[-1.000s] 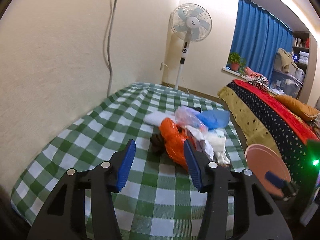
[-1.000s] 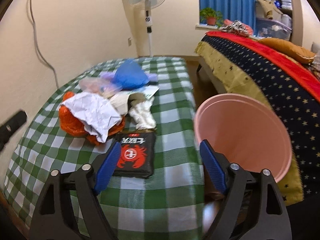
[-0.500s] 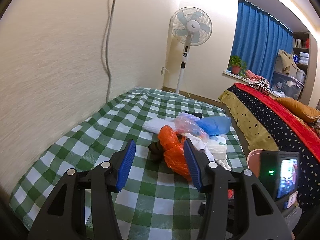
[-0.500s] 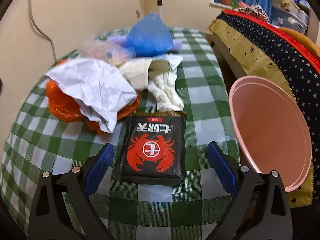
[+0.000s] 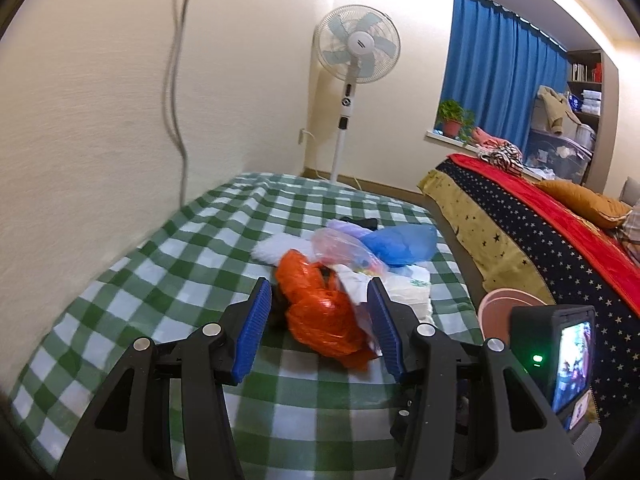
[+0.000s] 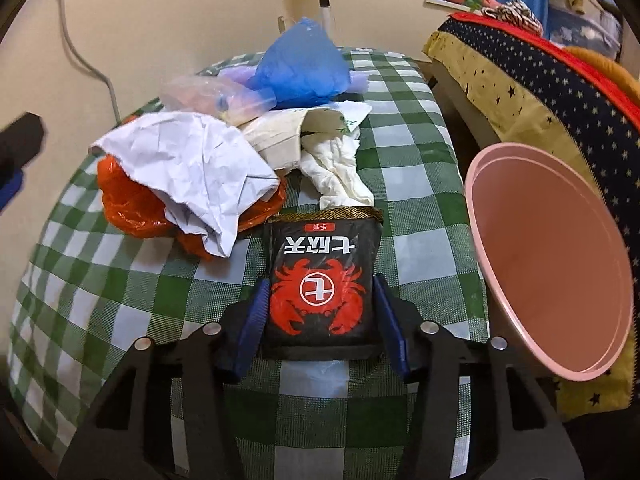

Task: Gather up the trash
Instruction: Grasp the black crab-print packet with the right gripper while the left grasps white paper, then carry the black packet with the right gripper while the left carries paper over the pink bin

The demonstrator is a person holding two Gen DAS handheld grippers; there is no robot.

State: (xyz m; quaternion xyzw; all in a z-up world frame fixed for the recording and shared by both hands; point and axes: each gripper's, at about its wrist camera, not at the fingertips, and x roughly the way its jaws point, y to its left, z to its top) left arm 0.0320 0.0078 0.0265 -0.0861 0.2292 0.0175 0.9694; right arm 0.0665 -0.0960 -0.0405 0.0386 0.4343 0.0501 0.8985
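A black snack packet with a red crab [image 6: 320, 286] lies flat on the green checked cloth [image 6: 120, 312]. My right gripper [image 6: 318, 300] is open, its blue fingers on either side of the packet's near end, down at the cloth. Behind it is a trash heap: crumpled white paper [image 6: 188, 168], an orange plastic bag [image 6: 128, 204], a white tissue [image 6: 336, 172], a blue bag [image 6: 300, 68]. A pink bin [image 6: 556, 264] stands to the right. My left gripper [image 5: 318, 320] is open and empty, held above the cloth short of the orange bag [image 5: 320, 312].
A bed with a starry dark cover [image 5: 560, 240] runs along the right, past the pink bin [image 5: 508, 304]. A standing fan [image 5: 356, 56] is at the far wall. A cable [image 5: 176, 80] hangs down the left wall. The right gripper's camera body [image 5: 560, 356] shows at lower right.
My right gripper has moved forward and down so its fingers now straddle the crab packet. My left gripper has drifted slightly nearer the orange bag.
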